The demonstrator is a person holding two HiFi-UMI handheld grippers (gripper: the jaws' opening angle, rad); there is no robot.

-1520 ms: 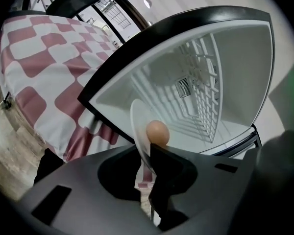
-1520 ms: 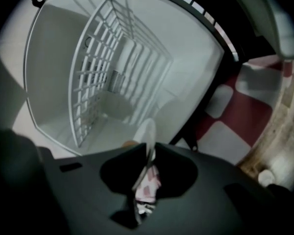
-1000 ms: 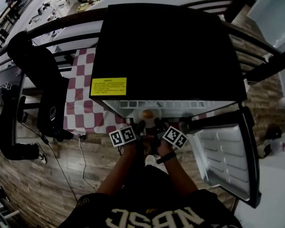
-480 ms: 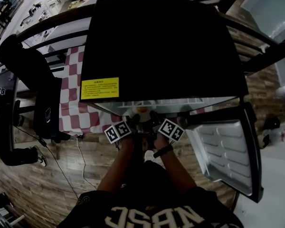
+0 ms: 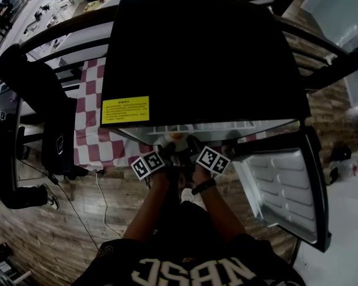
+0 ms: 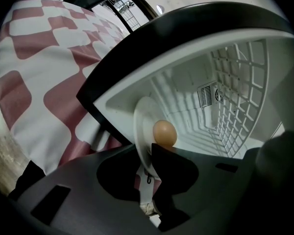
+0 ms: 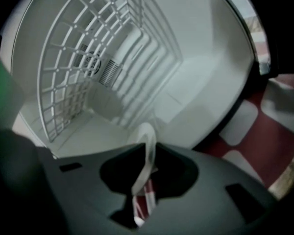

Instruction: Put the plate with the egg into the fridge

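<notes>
A white plate (image 6: 142,124) with a brown egg (image 6: 164,133) on it hangs at the mouth of the open black fridge (image 5: 203,58), just inside its white cavity (image 6: 201,126). My left gripper (image 6: 148,163) holds the plate's near rim; its jaws are opening with the rim still between them. In the right gripper view, my right gripper (image 7: 146,173) is shut on the opposite rim of the plate (image 7: 148,143). The head view shows both grippers, left (image 5: 167,151) and right (image 5: 192,146), side by side under the fridge's front edge, with the egg (image 5: 176,136) between them.
The fridge door (image 5: 286,189) stands open to the right. A white wire shelf (image 7: 83,48) spans the cavity above the plate. A red-and-white checked cloth (image 5: 86,124) lies left of the fridge, next to a black jacket on a chair (image 5: 42,94). Cables trail over the wooden floor (image 5: 77,219).
Both grippers and the plate have moved forward, further under the fridge's front edge. The egg shows less in the head view now.
</notes>
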